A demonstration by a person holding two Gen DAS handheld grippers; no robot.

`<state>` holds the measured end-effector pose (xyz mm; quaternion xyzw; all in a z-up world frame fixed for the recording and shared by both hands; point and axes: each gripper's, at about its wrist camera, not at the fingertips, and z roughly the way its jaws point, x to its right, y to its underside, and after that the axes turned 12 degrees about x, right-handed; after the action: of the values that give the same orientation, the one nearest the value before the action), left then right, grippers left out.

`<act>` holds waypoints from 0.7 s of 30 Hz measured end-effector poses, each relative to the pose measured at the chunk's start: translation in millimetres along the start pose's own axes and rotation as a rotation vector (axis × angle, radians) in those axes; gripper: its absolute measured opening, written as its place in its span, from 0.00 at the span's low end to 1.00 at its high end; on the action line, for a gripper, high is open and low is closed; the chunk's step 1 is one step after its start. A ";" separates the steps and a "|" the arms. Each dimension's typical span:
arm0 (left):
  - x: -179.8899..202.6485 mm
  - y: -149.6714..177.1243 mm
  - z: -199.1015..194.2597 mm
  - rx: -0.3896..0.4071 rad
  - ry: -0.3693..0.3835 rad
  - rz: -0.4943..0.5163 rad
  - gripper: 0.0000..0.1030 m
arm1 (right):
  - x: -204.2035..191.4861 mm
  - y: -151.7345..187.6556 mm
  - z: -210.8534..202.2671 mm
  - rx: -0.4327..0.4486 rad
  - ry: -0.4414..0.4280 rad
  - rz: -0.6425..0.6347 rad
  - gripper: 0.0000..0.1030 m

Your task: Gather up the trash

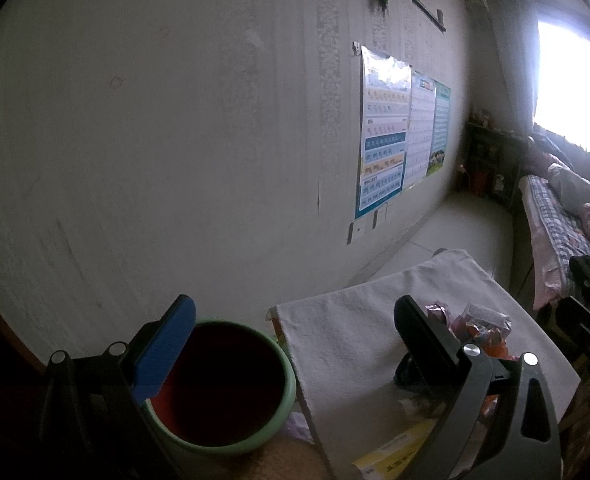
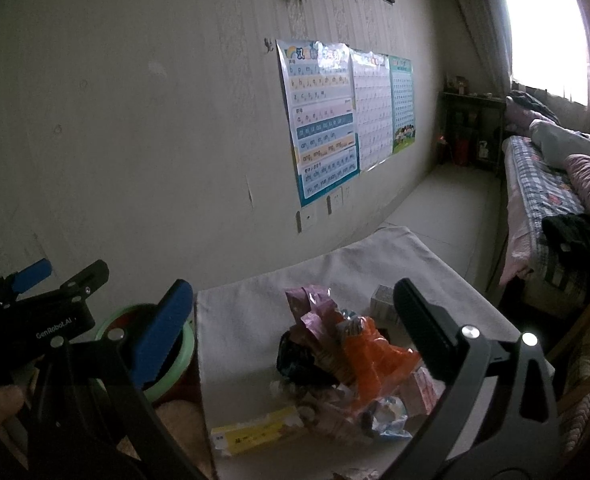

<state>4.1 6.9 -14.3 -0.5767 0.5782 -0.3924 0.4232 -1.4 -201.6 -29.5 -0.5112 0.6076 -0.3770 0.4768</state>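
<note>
A green-rimmed bin (image 1: 223,384) with a dark red inside stands on the floor left of a table under a white cloth (image 1: 351,344). My left gripper (image 1: 295,344) is open and empty above the gap between bin and table. A heap of trash (image 2: 335,360) lies on the cloth: pink, orange and black wrappers, a small white carton (image 2: 383,304) and a yellow box (image 2: 255,432). My right gripper (image 2: 291,312) is open and empty, just above and in front of the heap. The bin also shows in the right wrist view (image 2: 175,356), with the left gripper (image 2: 51,280) above it.
A pale wall with learning posters (image 2: 327,120) runs behind the table. A bed with a checked cover (image 2: 543,200) stands at the right. A dark shelf (image 2: 471,128) stands below the bright window. Tiled floor (image 2: 447,208) lies between wall and bed.
</note>
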 end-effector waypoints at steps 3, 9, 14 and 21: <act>0.2 -0.1 0.1 -0.001 -0.001 0.001 0.92 | 0.0 1.7 0.6 -0.004 0.000 0.001 0.96; -0.5 1.3 0.7 -0.010 -0.010 -0.009 0.92 | -0.2 4.4 1.9 -0.013 0.001 0.005 0.96; -2.1 4.9 5.8 -0.025 0.002 -0.001 0.92 | 2.7 3.6 2.4 -0.013 0.012 -0.006 0.96; 10.4 36.9 23.3 -0.102 0.116 0.127 0.92 | 49.0 15.5 8.1 -0.062 0.126 0.006 0.96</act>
<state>14.0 -1.6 -57.2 -0.5360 0.6564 -0.3675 0.3832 1.3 -246.4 -55.8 -0.4992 0.6495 -0.3880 0.4223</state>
